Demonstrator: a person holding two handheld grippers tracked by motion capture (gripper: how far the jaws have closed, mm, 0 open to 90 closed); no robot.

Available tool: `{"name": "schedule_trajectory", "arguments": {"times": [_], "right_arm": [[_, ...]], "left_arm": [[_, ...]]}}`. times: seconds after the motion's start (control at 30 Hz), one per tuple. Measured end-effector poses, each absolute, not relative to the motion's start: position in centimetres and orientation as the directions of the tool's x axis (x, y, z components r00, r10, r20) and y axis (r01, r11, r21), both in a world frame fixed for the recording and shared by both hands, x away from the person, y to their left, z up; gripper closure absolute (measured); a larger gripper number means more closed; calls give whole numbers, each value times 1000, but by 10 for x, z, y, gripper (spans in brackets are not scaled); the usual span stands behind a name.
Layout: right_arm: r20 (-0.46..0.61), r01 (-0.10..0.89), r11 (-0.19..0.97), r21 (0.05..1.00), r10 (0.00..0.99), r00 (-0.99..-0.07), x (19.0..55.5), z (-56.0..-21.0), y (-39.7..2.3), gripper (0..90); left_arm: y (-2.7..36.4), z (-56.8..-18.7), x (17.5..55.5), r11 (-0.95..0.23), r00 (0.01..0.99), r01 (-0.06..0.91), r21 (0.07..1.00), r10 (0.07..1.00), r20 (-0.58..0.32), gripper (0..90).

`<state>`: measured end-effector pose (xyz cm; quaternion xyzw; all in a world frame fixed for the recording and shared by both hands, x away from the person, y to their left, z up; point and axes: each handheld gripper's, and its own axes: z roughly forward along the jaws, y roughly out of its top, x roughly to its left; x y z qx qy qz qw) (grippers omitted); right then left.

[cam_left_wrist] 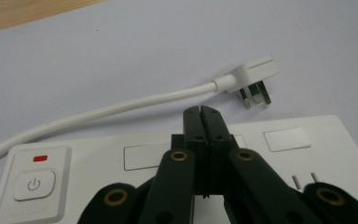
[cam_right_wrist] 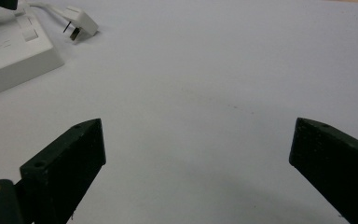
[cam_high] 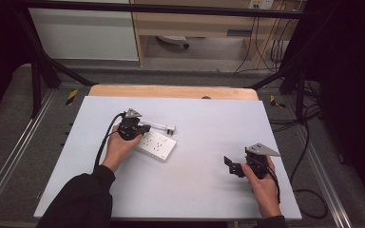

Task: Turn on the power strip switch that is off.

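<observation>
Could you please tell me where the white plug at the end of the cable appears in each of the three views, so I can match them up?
High view: the plug lies left of centre, just beyond the power strip.
Left gripper view: upper right, past the closed jaws, pins facing the strip.
Right gripper view: top left corner, beside the strip.
Shared landmark: the white power strip next to the plug.

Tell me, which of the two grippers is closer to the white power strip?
Left. The left gripper sits right over the power strip, jaws shut. The right gripper is well off to its right, open above bare table.
</observation>
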<state>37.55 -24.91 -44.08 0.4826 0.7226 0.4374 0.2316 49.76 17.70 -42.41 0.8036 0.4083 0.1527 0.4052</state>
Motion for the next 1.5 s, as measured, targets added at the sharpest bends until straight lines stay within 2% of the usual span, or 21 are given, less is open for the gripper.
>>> {"name": "schedule_trajectory", "arguments": {"times": [1.5], "right_arm": [[88, 490, 148, 859, 900, -426, 375, -440, -251, 37]], "left_arm": [[169, -435, 493, -320, 612, 507, 801, 787, -73, 900]]}}
